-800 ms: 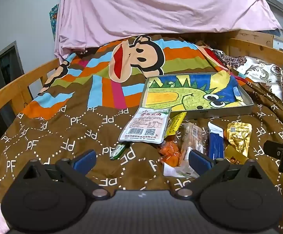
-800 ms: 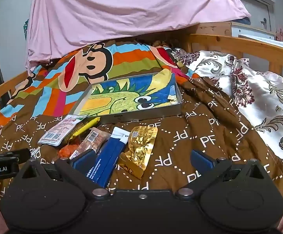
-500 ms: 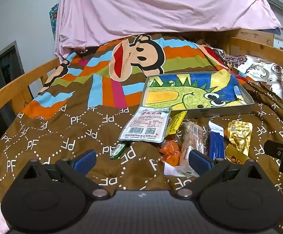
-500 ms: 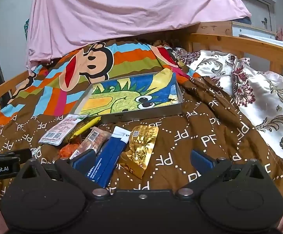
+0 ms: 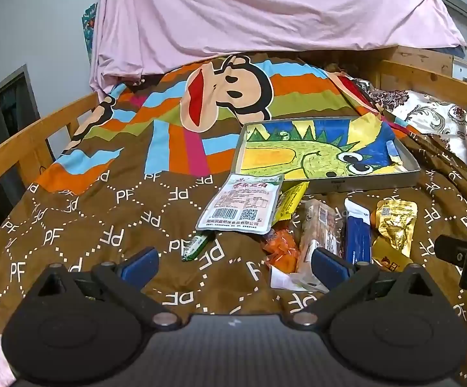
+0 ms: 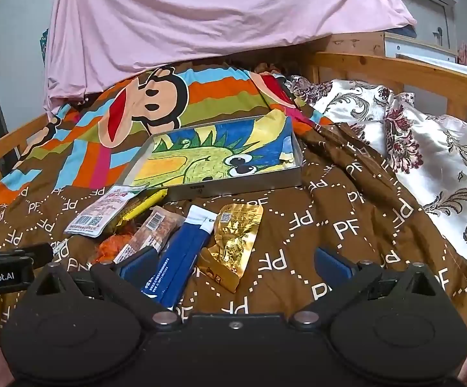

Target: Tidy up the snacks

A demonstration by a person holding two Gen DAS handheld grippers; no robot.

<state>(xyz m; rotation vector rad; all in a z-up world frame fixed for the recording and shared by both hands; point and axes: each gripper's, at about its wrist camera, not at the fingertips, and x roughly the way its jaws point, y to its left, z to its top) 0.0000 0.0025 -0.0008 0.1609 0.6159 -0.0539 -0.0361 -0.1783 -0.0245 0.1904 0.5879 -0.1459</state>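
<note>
You are facing a bed [image 5: 82,225] spread with a brown quilt [image 6: 346,225] printed with white letters and a striped cartoon monkey. A wooden rail [image 5: 17,142] frames it on your left, another [image 6: 394,64] on your right. A pink sheet [image 5: 265,9] hangs across the far end. Grey wall [image 5: 24,32] rises to the left; a floral satin cover [image 6: 442,154] lies right.

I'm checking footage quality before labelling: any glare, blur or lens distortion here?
Left wrist view: sharp, with fisheye bending of the bed rail and dark corners. Right wrist view: equally sharp, with shiny highlights on the gold packet and the satin quilt; the tray is evenly lit.
</note>
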